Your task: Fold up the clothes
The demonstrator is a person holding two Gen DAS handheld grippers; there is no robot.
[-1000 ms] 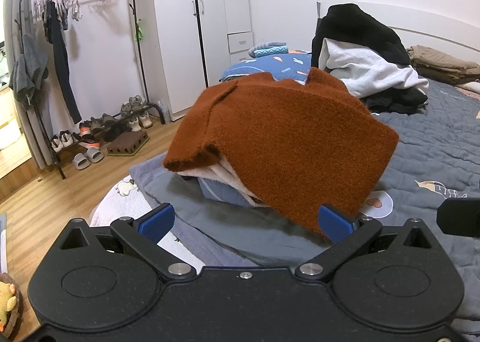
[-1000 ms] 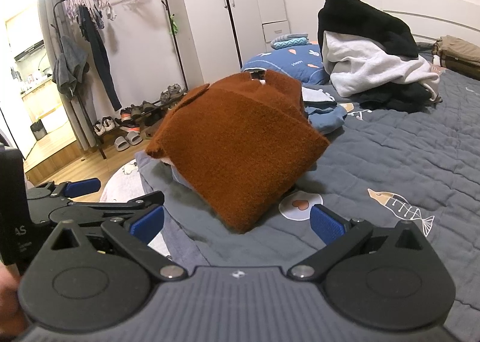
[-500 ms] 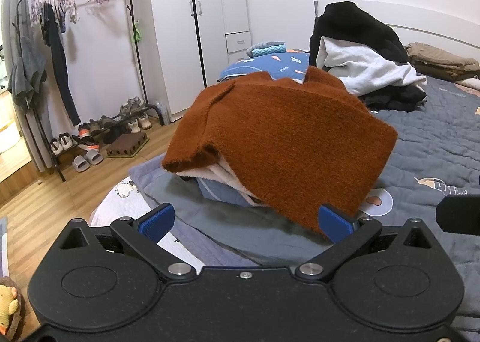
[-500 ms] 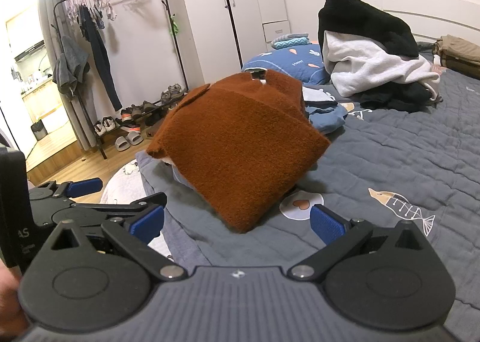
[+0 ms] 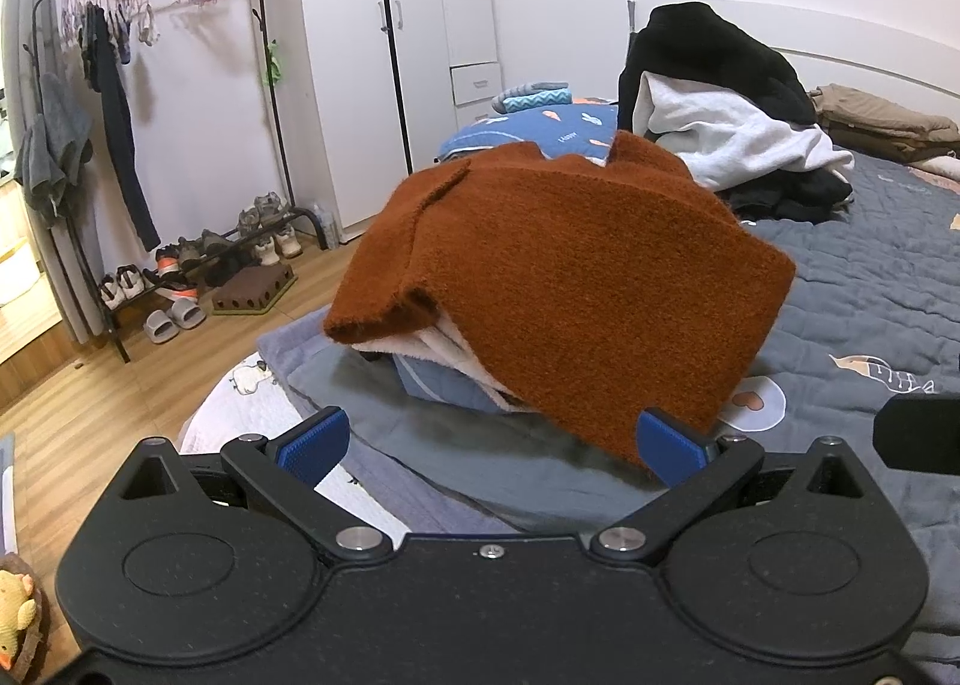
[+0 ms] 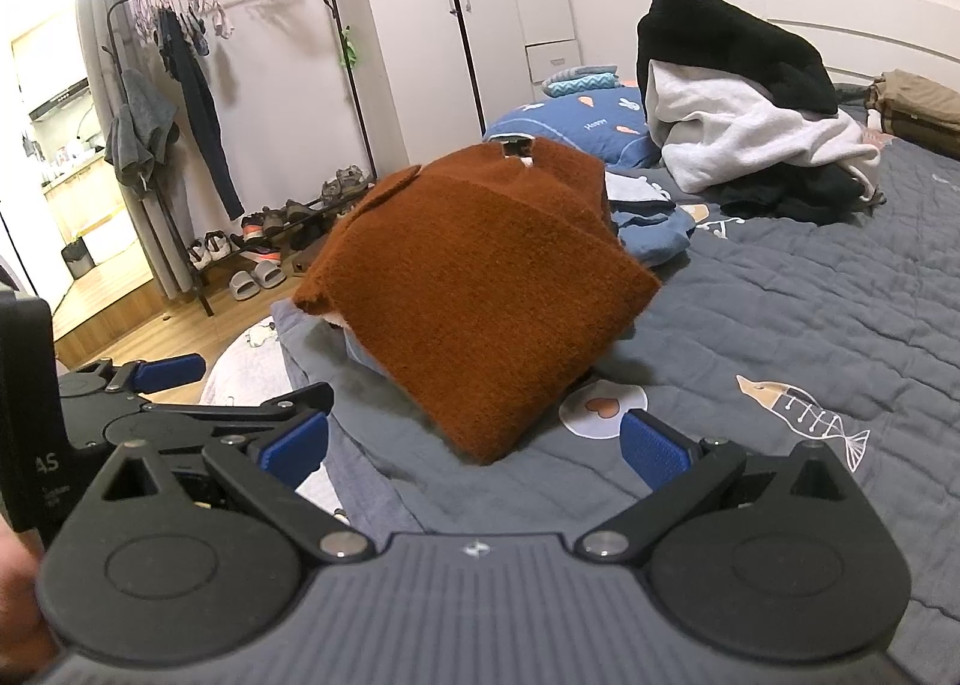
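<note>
— Any change from a moment ago?
— Hardly. Both tools hang where they were; the left gripper (image 5: 489, 440) and right gripper (image 6: 474, 443) stay spread wide, grasping nothing.
— The clothes?
— Folded rust sweater (image 5: 564, 289), fuzzy knit, tops a small stack on the grey quilted bed (image 6: 780, 313). Cream fleece (image 5: 444, 340) and blue fabric (image 5: 444, 385) peek out beneath; most of them is covered.
— Behind?
— A loose black-and-white heap (image 6: 744, 102), unfolded.
</note>
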